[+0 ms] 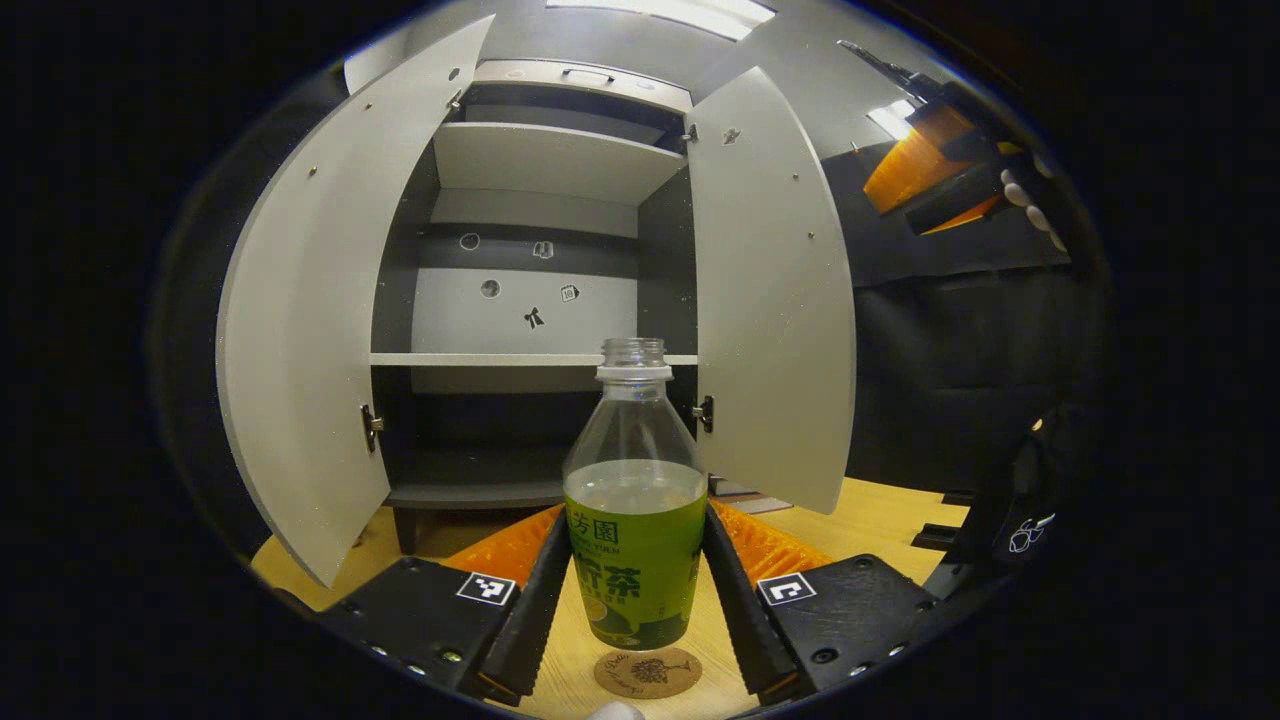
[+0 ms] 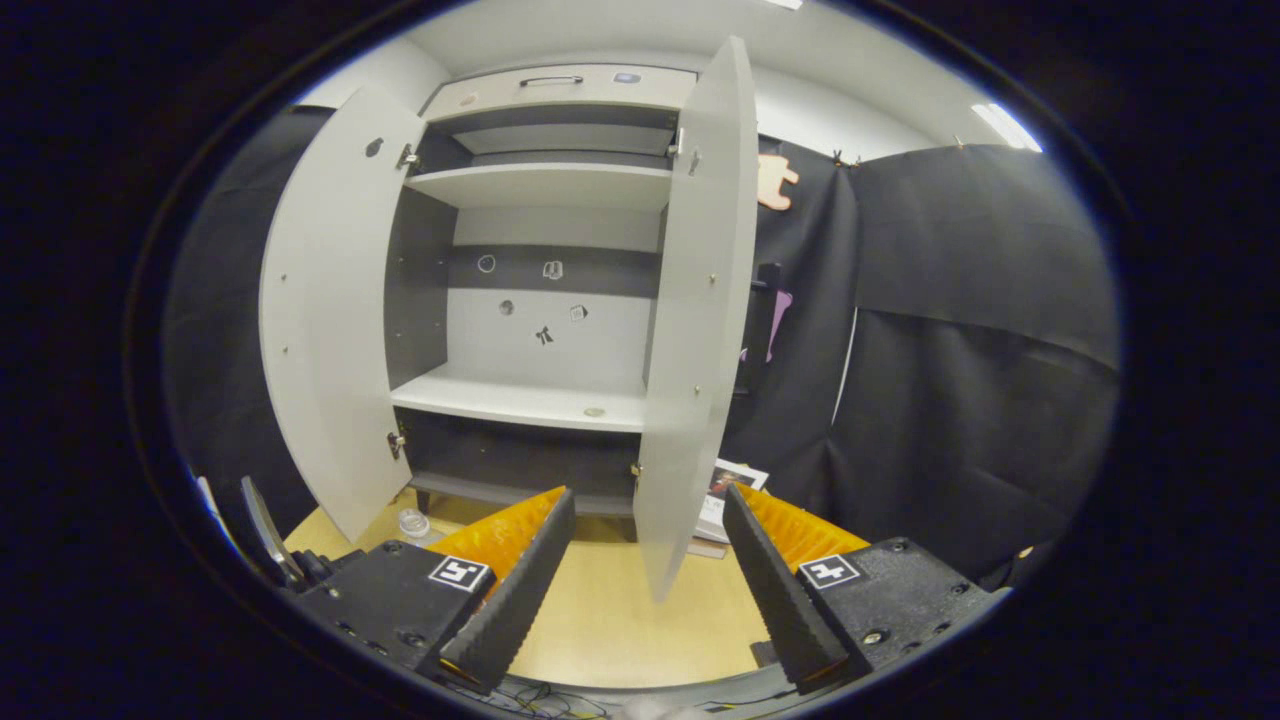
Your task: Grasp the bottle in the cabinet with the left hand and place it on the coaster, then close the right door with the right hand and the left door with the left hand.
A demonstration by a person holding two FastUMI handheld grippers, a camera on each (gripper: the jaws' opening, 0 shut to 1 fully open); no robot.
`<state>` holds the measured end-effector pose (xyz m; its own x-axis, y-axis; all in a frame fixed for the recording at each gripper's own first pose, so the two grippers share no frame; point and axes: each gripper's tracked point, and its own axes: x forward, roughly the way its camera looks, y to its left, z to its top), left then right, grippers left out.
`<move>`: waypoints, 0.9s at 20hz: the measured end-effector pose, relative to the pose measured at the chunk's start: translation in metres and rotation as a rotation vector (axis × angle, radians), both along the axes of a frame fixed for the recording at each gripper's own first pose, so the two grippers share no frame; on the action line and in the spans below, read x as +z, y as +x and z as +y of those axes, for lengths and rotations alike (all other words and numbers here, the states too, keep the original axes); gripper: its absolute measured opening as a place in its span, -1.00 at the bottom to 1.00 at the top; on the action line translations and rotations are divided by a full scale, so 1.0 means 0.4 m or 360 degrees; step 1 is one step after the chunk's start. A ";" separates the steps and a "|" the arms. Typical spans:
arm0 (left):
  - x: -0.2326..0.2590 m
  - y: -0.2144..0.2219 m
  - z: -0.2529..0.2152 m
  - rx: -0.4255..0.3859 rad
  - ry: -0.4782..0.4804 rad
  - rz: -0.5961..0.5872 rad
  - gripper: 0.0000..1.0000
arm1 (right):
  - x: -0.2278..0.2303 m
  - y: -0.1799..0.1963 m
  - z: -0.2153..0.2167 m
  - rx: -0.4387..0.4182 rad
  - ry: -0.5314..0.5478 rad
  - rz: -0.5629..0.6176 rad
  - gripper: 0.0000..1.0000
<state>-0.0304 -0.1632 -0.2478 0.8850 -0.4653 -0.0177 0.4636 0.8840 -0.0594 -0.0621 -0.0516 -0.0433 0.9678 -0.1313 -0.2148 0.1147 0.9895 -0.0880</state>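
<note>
Left gripper view, near to far: left gripper (image 1: pixel 636 600) has its fingers closed in on both sides of the bottle (image 1: pixel 636 500), pressing on the green label, so it's holding the bottle. Bottle is upright, no cap, clear liquid up to about the label top. Its base is over the round coaster (image 1: pixel 647 671) on the wooden table (image 1: pixel 880 520); can't tell if base touches the coaster or is just above it, since the coaster shows mostly in front of the bottle bottom.

Behind the bottle: cabinet (image 1: pixel 540 300) w/ both doors swung open, left door (image 1: pixel 310 330) and right door (image 1: pixel 775 300). Shelves inside are bare, small stickers on the back panel. Upper right of this view, farther off, the other gripper held by a hand (image 1: pixel 1030 205).

Right gripper view: right gripper (image 2: pixel 645 590) is spread wide, nothing between the fingers, above the table (image 2: pixel 600 610). The edge of the right door (image 2: pixel 695 320) shows in the gap btwn the fingers, farther off, not touched. Left door (image 2: pixel 330 310) also open. Bottle top (image 2: pixel 412 522) is visible low at left, near the left door's bottom corner. Some papers (image 2: pixel 725 500) lie on the table beside the cabinet base, behind the right door.
</note>
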 end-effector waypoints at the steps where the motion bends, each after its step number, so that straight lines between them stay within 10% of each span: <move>1: -0.025 0.003 -0.010 -0.0006 0.0029 -0.0001 0.46 | -0.007 -0.003 0.001 0.0001 -0.0003 0.0018 0.95; 18: -0.230 -0.031 -0.039 -0.0075 0.0055 0.0106 0.51 | -0.049 -0.032 0.008 0.0012 -0.0058 0.0188 0.96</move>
<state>-0.0426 -0.1790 -0.3400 0.8584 -0.5046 -0.0926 0.5009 0.8633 -0.0610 -0.0749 -0.0484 -0.0631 0.9371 -0.1340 -0.3224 0.0940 0.9862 -0.1365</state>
